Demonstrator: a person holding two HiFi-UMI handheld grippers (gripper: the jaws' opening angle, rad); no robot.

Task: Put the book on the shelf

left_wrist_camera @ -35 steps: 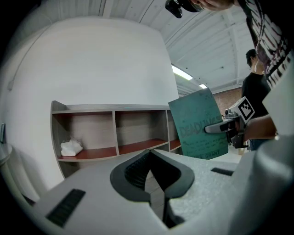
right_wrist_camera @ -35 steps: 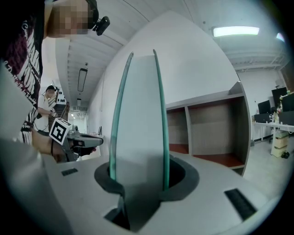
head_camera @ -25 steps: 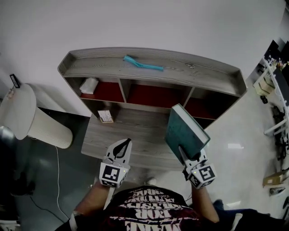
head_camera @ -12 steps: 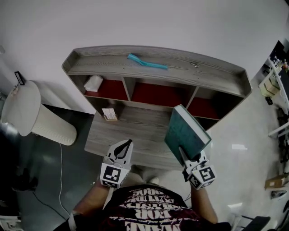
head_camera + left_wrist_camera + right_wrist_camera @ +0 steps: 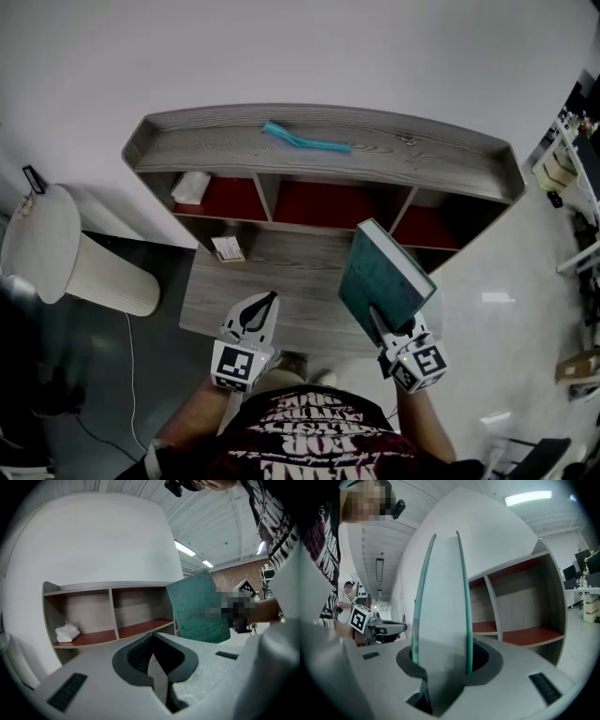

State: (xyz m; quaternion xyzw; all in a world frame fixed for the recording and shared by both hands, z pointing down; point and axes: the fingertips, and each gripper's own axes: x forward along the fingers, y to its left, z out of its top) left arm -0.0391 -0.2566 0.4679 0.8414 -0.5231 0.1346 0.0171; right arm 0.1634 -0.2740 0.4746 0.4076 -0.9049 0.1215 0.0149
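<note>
A teal hardcover book (image 5: 384, 272) stands upright on its edge, with my right gripper (image 5: 380, 323) shut on its lower part. In the right gripper view the book (image 5: 440, 611) fills the gap between the jaws of that gripper (image 5: 440, 667), page edges toward the camera. The grey wooden shelf (image 5: 328, 155) with three red-floored compartments stands ahead against the white wall; the book is in front of its right compartment (image 5: 525, 634), outside it. My left gripper (image 5: 255, 319) hovers over the desk (image 5: 281, 281) at the left, shut on nothing, its tips meeting (image 5: 152, 637).
A teal strip (image 5: 305, 141) lies on the shelf's top. A crumpled white cloth (image 5: 190, 186) fills part of the left compartment (image 5: 68, 632). A small card (image 5: 227, 248) lies on the desk. A white ribbed bin (image 5: 75, 262) stands at the left.
The head view has swayed slightly. The book stays upright in the right gripper's hold, at much the same place; the left gripper has kept still.
</note>
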